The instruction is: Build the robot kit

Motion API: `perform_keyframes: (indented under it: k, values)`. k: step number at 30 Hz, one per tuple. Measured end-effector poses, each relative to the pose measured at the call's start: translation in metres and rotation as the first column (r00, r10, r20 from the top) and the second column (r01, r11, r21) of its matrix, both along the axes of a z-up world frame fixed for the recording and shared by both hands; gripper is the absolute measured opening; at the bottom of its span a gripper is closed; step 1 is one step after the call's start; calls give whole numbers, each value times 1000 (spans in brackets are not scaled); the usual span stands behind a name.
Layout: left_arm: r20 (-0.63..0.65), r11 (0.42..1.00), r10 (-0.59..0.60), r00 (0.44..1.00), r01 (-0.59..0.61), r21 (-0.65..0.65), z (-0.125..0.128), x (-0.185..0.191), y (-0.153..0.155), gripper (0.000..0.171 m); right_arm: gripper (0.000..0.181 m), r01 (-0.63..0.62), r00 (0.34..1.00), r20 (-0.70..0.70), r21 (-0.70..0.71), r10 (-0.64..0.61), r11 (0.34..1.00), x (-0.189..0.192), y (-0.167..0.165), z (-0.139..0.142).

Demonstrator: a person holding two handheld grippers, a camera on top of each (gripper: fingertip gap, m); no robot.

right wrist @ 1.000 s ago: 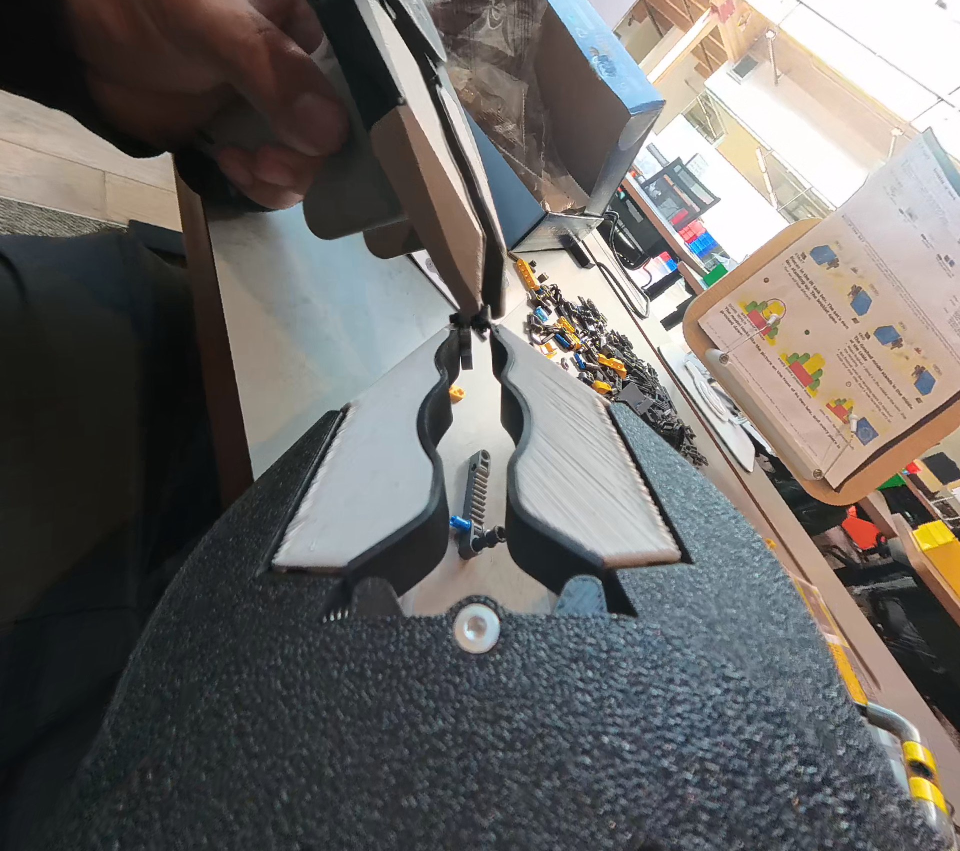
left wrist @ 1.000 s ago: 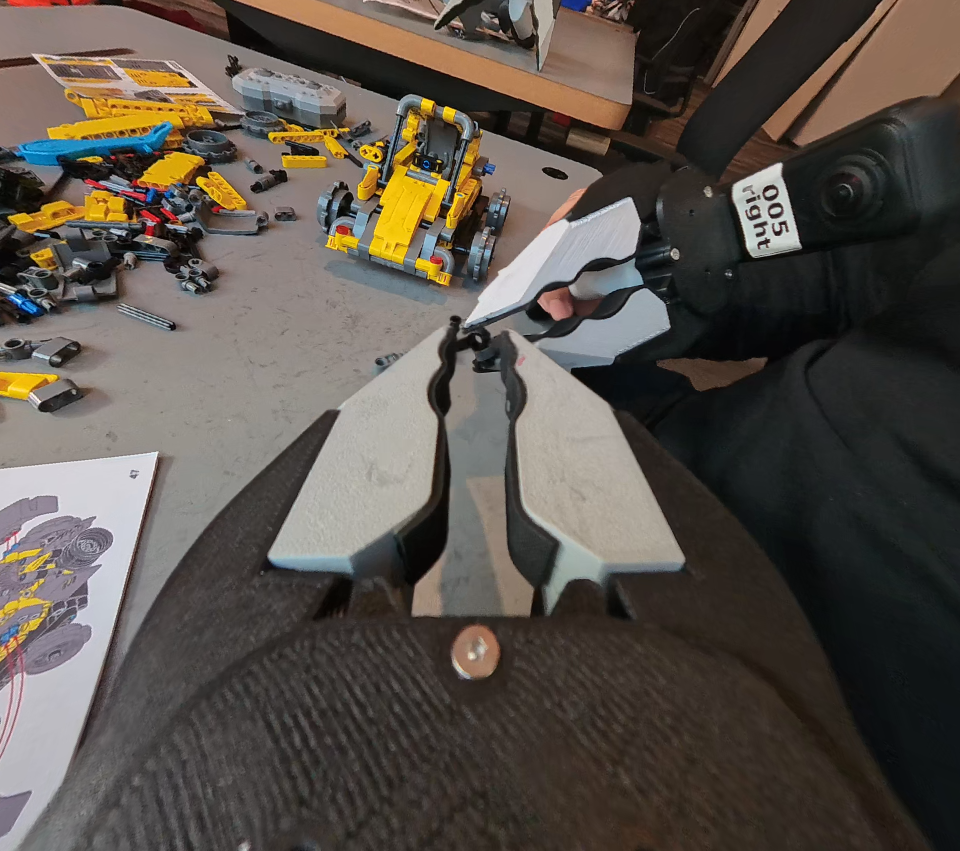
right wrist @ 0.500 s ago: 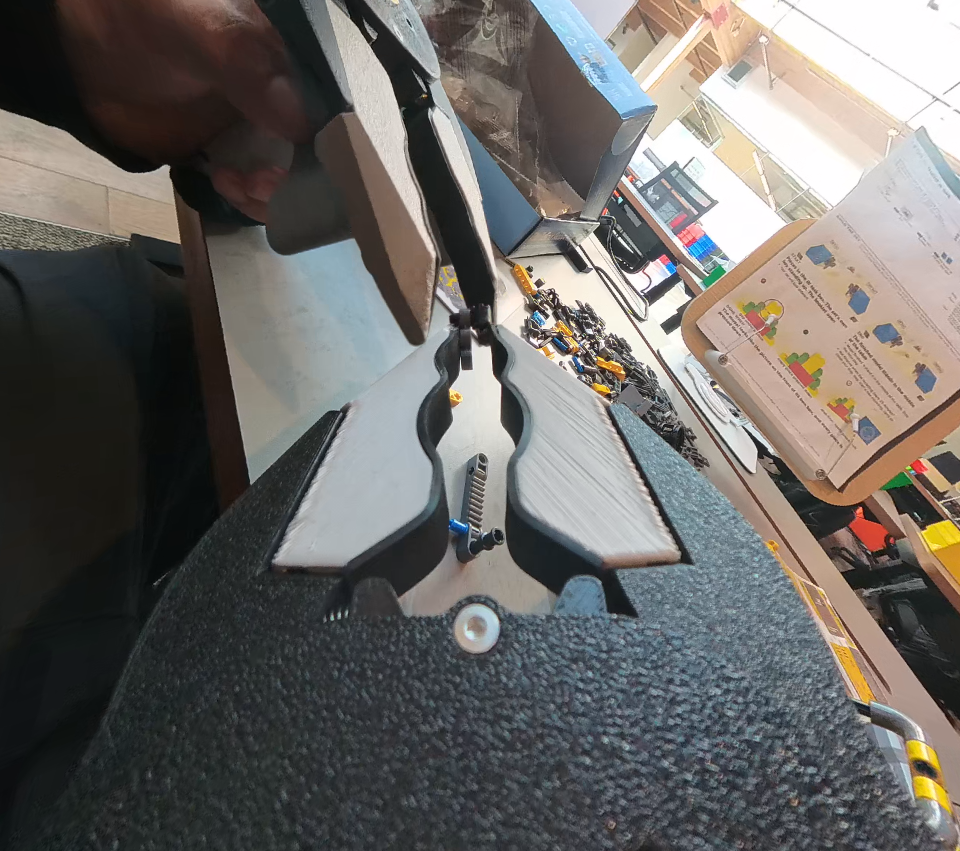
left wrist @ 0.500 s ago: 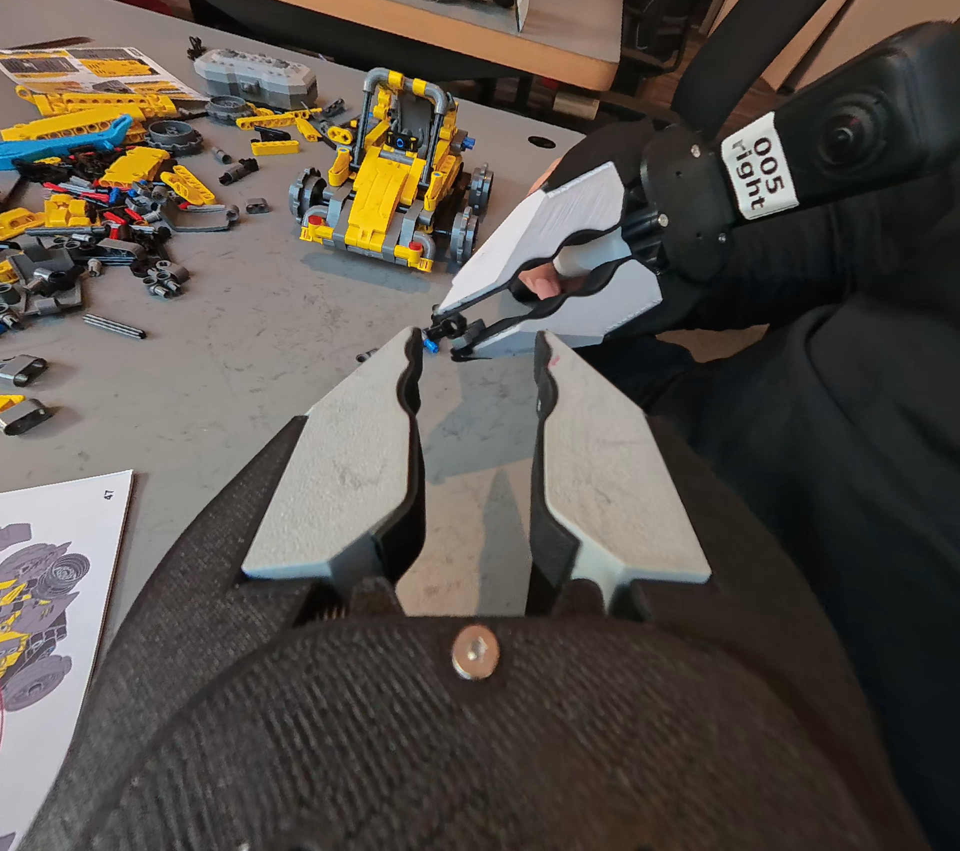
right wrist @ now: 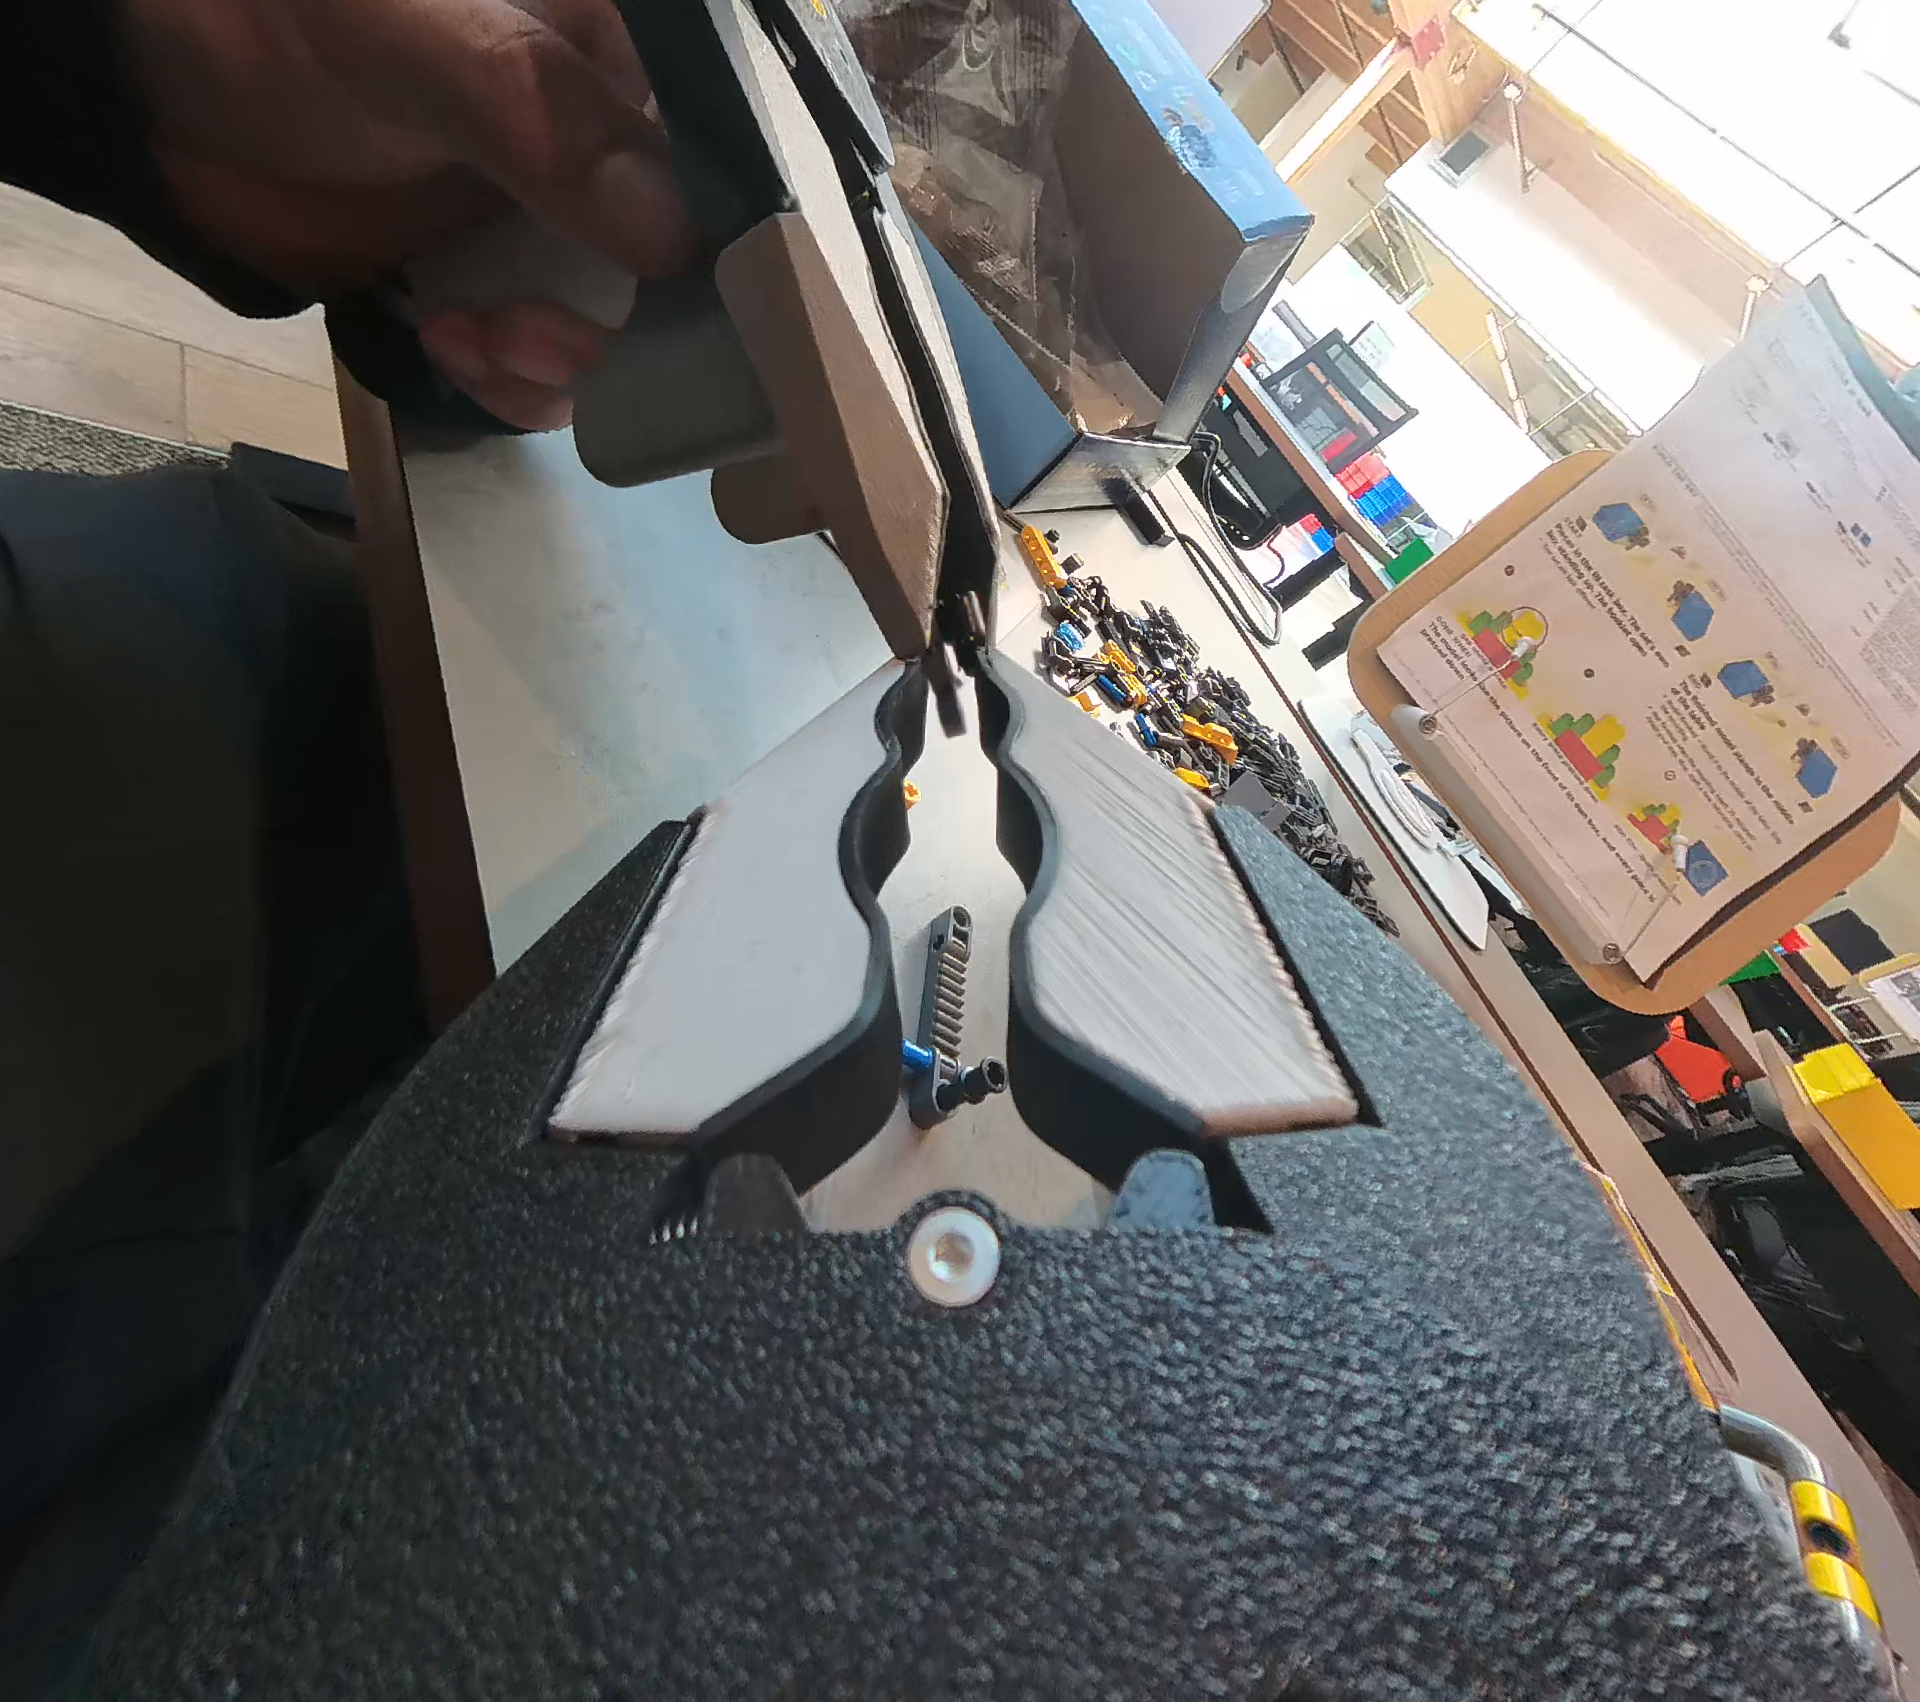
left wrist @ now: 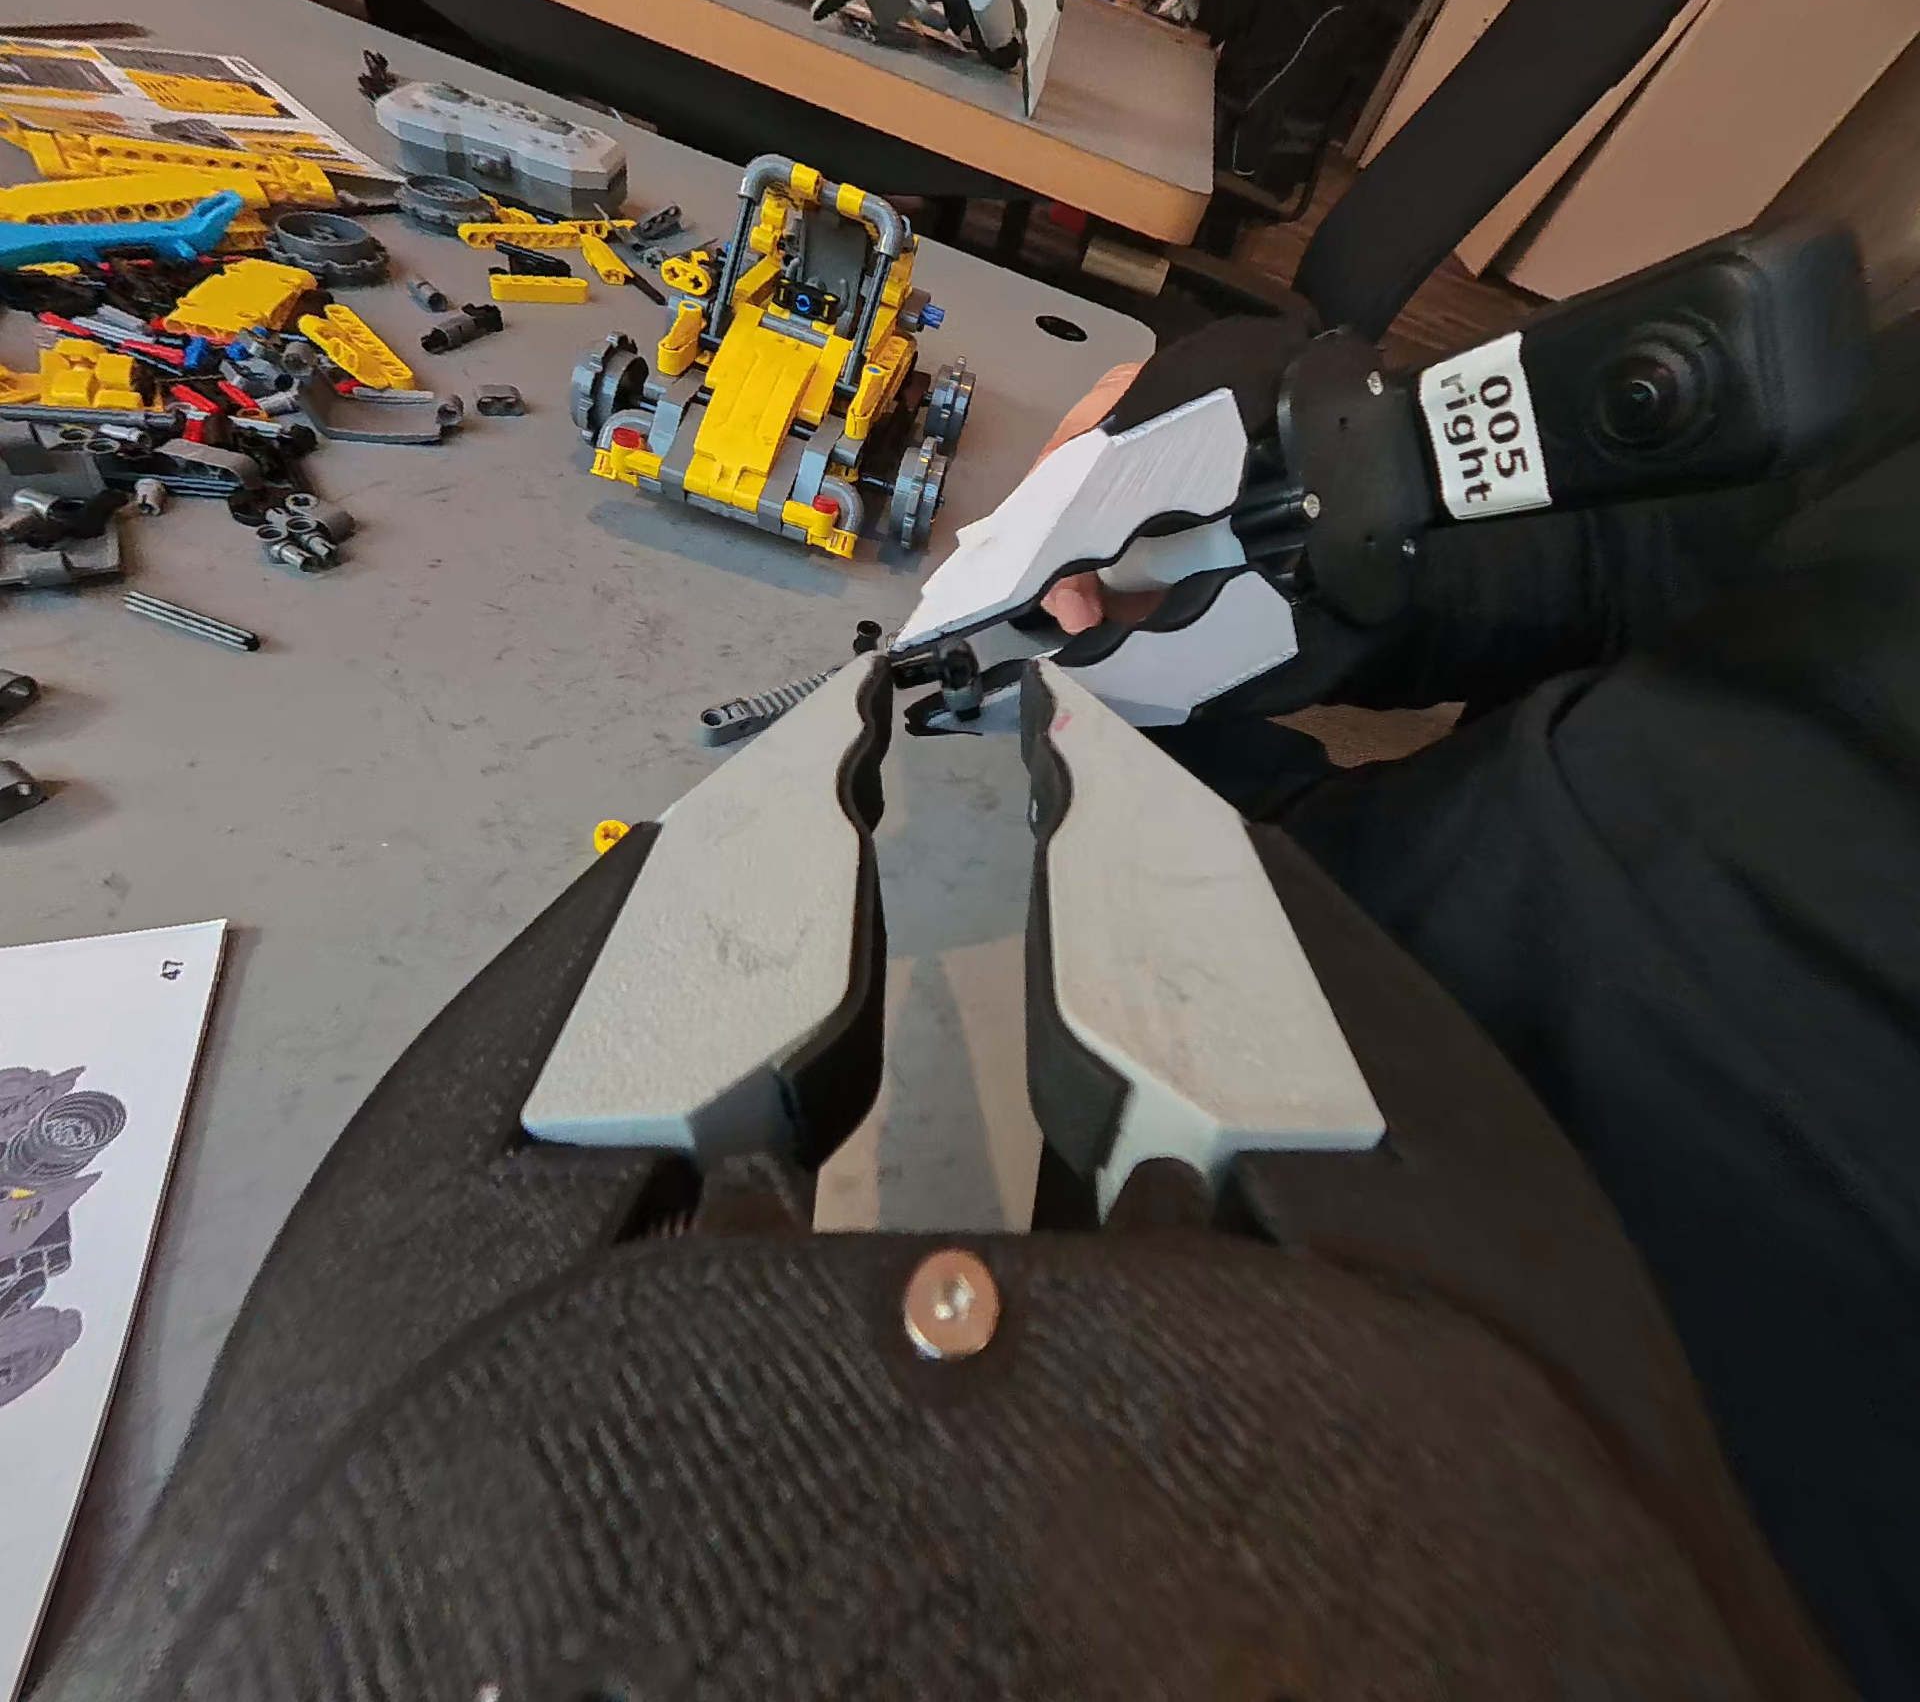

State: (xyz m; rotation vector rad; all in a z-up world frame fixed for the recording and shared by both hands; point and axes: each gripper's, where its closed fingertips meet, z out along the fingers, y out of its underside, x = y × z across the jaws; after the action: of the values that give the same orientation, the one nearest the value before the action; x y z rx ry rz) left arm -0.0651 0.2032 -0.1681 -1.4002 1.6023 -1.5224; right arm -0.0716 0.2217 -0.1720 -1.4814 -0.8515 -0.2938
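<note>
The right gripper (right wrist: 951, 676) has its jaws pressed nearly together at the tips, pinching a small black connector piece (right wrist: 948, 688) that stands between them; in the left wrist view the same piece (left wrist: 951, 676) shows as a short black part with a rounded knob, dark all over, too small to make out in finer detail. The left gripper (left wrist: 956, 686) has its jaws spread with a clear gap between the tips, and the small black piece sits right at that gap; from the right wrist view the left gripper's tips (right wrist: 961, 613) seem narrow around the piece's upper end, so whether they actually touch it cannot be told. Both grippers meet tip to tip just above the near edge of the grey tabletop (left wrist: 468, 717). On the tabletop at about 10 o'clock from the left gripper's tips lies a grey toothed rack piece (left wrist: 764, 705), and the right wrist view shows it (right wrist: 951, 987) with a blue pin and a black connector at its near end. A tiny yellow bush (left wrist: 611, 833) lies near the left gripper's left finger. Farther off at 11 o'clock stands a yellow and grey brick vehicle (left wrist: 774, 395) with a roll cage, and at 9 to 10 o'clock spreads a heap of loose yellow, black and grey parts (left wrist: 187, 364). A printed instruction booklet (left wrist: 94, 1185) lies at 8 o'clock.
</note>
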Motion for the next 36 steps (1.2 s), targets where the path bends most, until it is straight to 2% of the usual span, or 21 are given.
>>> perform_keyframes:
  k: [4, 13, 36]
  values:
    - [-22, 999, 5, 1000, -6, -49, -2, 1, 3, 29, 7, 2, 1000, 6, 3, -2, 1000, 0, 0, 0]
    - [-22, 999, 11, 1000, -12, -32, -2, 1, 3, 19, 7, 15, 1000, 17, -6, -14, 1000, 1, 2, -2]
    - [-26, 999, 15, 1000, -16, -41, -2, 1, 4, 15, 9, 12, 1000, 13, -5, -12, 1000, 1, 2, -2]
